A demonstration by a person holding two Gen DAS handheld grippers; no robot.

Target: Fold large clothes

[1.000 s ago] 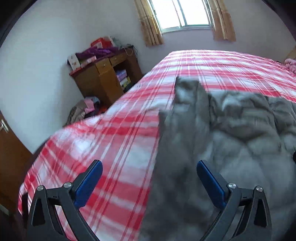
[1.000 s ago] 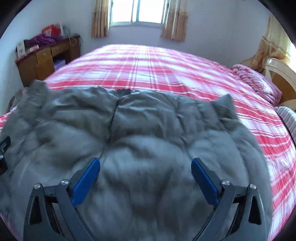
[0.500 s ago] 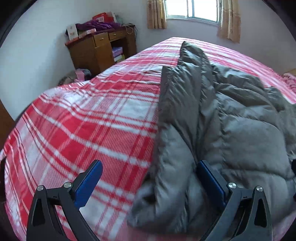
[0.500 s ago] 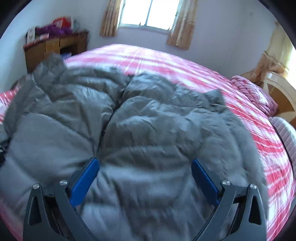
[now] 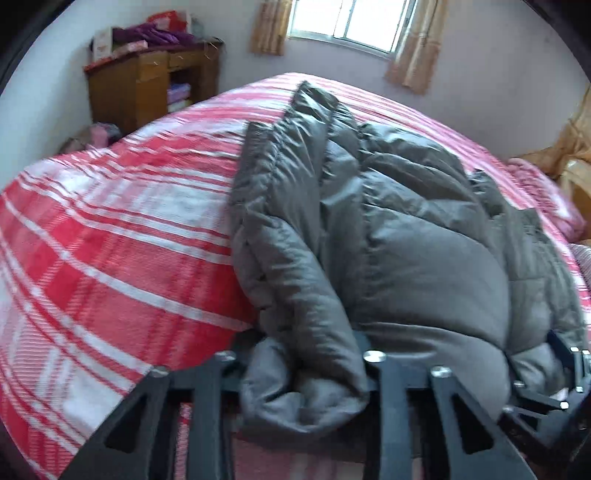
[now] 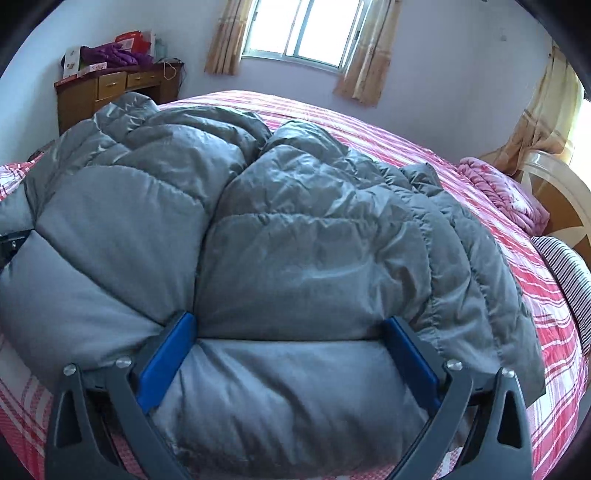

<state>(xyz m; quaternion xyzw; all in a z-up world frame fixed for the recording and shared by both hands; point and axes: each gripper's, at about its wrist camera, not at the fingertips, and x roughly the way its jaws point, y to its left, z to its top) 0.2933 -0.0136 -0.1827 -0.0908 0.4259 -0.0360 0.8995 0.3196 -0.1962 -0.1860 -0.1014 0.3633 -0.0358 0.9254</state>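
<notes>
A large grey puffer jacket (image 5: 399, 236) lies on the red and white plaid bed (image 5: 110, 236); in the right wrist view it (image 6: 295, 229) fills the middle. My left gripper (image 5: 299, 365) is shut on the jacket's left edge, a rolled sleeve bunched between its jaws. My right gripper (image 6: 291, 354) has its jaws apart with the jacket's near hem pressed between the blue pads (image 6: 166, 362), not squeezed. The right gripper also shows at the right edge of the left wrist view (image 5: 569, 369).
A wooden desk (image 5: 147, 85) with clutter stands at the far left wall. A window with curtains (image 6: 299, 33) is behind the bed. A pink blanket (image 6: 506, 195) and a headboard (image 6: 561, 206) are at the right. Bare plaid bed lies left of the jacket.
Both grippers moved down and in to the jacket's near edge. My left gripper closed on the jacket's left sleeve edge. The right stayed open, now pushed against the hem.
</notes>
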